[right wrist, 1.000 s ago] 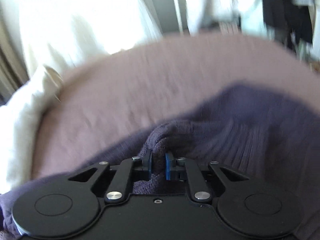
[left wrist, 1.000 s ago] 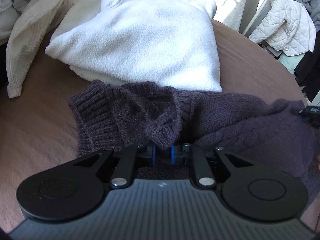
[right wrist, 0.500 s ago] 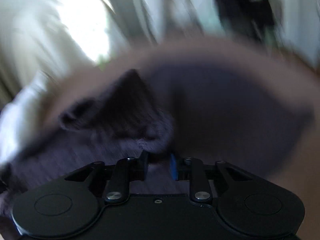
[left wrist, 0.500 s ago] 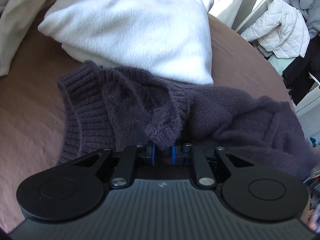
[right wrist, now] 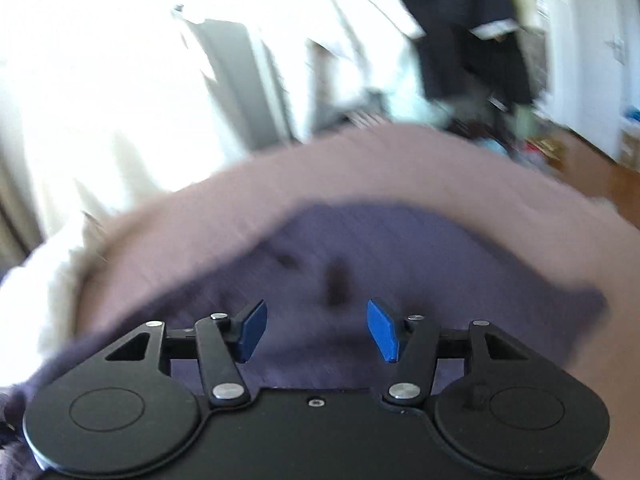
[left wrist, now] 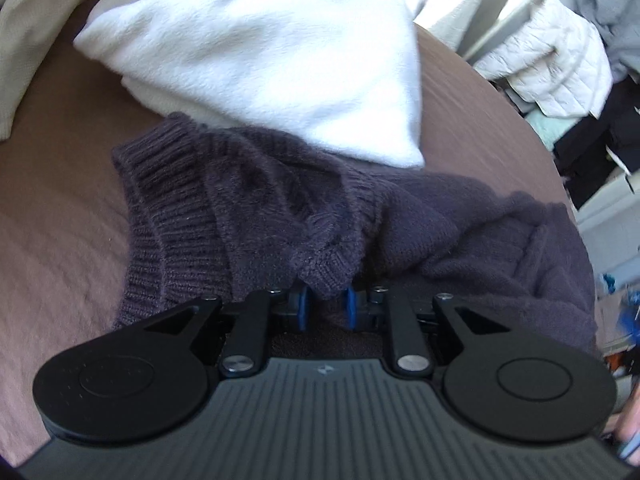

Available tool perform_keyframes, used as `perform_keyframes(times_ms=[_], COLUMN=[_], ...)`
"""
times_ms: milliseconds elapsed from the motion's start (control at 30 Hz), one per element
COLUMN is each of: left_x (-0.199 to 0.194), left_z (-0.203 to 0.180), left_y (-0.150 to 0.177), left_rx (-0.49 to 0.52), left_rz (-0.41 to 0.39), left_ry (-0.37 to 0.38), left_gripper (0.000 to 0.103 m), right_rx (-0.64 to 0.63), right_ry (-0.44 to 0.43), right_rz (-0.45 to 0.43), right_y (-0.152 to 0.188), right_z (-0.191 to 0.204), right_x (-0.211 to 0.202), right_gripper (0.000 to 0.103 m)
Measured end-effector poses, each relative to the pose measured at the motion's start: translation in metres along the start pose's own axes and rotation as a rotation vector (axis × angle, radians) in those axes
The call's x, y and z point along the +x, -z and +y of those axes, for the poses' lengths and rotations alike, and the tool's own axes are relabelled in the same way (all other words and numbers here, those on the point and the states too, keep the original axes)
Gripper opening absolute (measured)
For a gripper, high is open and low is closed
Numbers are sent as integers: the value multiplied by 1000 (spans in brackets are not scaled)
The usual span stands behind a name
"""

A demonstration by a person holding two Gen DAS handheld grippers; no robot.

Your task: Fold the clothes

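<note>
- In the left wrist view we see the left gripper [left wrist: 326,308] clenched on a fold of the dark purple sweater [left wrist: 248,216]; the knit edge is pinched between the two blue pads [left wrist: 303,312]
- The sweater lies on a brown sheet [left wrist: 60,208] and spreads from the ribbed hem [left wrist: 160,208] on the left side to the right edge of the picture
- A white fleece [left wrist: 272,52] lies behind the sweater, and its lower corner rests on the far edge of the sweater
- A cream garment [left wrist: 24,40] lies at the far left on the sheet, apart from the sweater
- At the upper right, beyond the sheet, we see a white quilted jacket [left wrist: 560,56] and some dark clothes near it
- At the lower right corner a small part of a hand [left wrist: 628,436] is visible, beside the body of the gripper
- In the right wrist view the right gripper [right wrist: 318,330] is released: its blue pads [right wrist: 382,332] stand wide apart and nothing is between them
- Under the right gripper we see the sweater [right wrist: 400,256] flat on the sheet [right wrist: 360,168]; this picture is blurred, so we cannot tell if the pads touch the knit
- Behind the sheet there is a very bright white area and dark clothes, but they are too blurred to name
</note>
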State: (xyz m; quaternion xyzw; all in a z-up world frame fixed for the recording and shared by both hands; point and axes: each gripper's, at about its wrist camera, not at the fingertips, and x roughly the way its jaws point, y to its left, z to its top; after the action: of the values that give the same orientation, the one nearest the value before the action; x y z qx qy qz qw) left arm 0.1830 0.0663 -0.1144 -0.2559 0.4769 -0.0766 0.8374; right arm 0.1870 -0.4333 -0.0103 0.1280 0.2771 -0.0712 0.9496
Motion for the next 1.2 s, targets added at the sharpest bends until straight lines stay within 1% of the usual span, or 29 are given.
perform_keyframes(times_ms=[33, 67, 133, 200, 300, 333, 367, 400, 433, 467, 500, 533, 600, 633, 733, 767, 800, 833, 900, 933, 967, 1033, 1067, 1100, 1133, 1167, 1200], left_x=[1, 2, 4, 6, 8, 8, 9, 9, 9, 8, 8, 7, 3, 0, -12, -15, -16, -15, -12, -7, -3, 5, 7, 8, 8, 8, 9], left_z=[-1, -2, -3, -5, -7, -8, -9, -10, -11, -11, -10, -7, 0, 1, 1, 2, 2, 2, 6, 8, 11, 15, 17, 17, 17, 18, 19], left_y=[0, 0, 0, 0, 1, 0, 0, 0, 0, 1, 1, 0, -3, -5, -9, -8, -8, -8, -8, -7, -6, -5, -4, -4, -5, -6, -8], left_rx=[4, 8, 16, 24, 37, 43, 47, 49, 50, 49, 39, 6, -77, -91, -91, -90, -89, -87, -84, -88, -95, -115, -127, -132, -134, -135, -136], left_rz=[2, 3, 6, 9, 13, 13, 10, 6, 0, -6, -13, -22, -45, -67, -133, -140, -138, -135, -115, -91, -62, -25, -21, -19, -19, -19, -22], left_ry=[0, -1, -1, -2, -3, -4, -3, -1, 1, 4, 9, 31, 91, 108, 128, 135, 132, 122, 94, 78, 59, 46, 51, 53, 54, 56, 57], left_gripper=[17, 17, 17, 17, 17, 17, 17, 17, 15, 14, 14, 13, 11, 11, 11, 11, 11, 11, 11, 12, 12, 12, 13, 13, 14, 15, 15], right_rx=[-33, -73, -148, -182, -248, -276, -307, -345, -372, -363, -347, -316, -296, -281, -236, -232, -233, -242, -221, -211, -198, -160, -140, -124, -117, -115, -119], right_ry=[-20, -31, -54, -83, -133, -146, -152, -134, -116, -95, -75, -54, -11, 2, 28, 35, 47, 74, 121, 145, 157, 107, 82, 59, 41, 33, 28], right_rz=[-6, 19, 75, 188, 361, 401, 424, 390, 356, 323, 291, 254, 153, 108, -6, -39, -73, -96, -53, -32, -4, 90, 134, 169, 198, 215, 229], right_y=[-9, -16, -30, -30, -7, 5, 18, 28, 36, 36, 36, 29, 12, 3, -16, -20, -23, -25, -27, -28, -29, -28, -28, -26, -23, -19, -14], right_z=[4, 8, 14, 16, 22, 26, 29, 32, 33, 32, 30, 28, 29, 29, 28, 28, 28, 29, 27, 26, 25, 19, 16, 15, 14, 14, 15], right_x=[5, 15, 33, 53, 77, 79, 79, 73, 66, 60, 53, 47, 29, 22, 10, 9, 9, 13, 33, 44, 53, 69, 77, 81, 85, 86, 87], right_gripper=[71, 76, 78, 78, 76, 65, 45, 41, 29, 12, 10, 8, 8, 8, 8, 6, 1, 0, 1, 1, 5, 12, 27, 38, 63, 83, 88])
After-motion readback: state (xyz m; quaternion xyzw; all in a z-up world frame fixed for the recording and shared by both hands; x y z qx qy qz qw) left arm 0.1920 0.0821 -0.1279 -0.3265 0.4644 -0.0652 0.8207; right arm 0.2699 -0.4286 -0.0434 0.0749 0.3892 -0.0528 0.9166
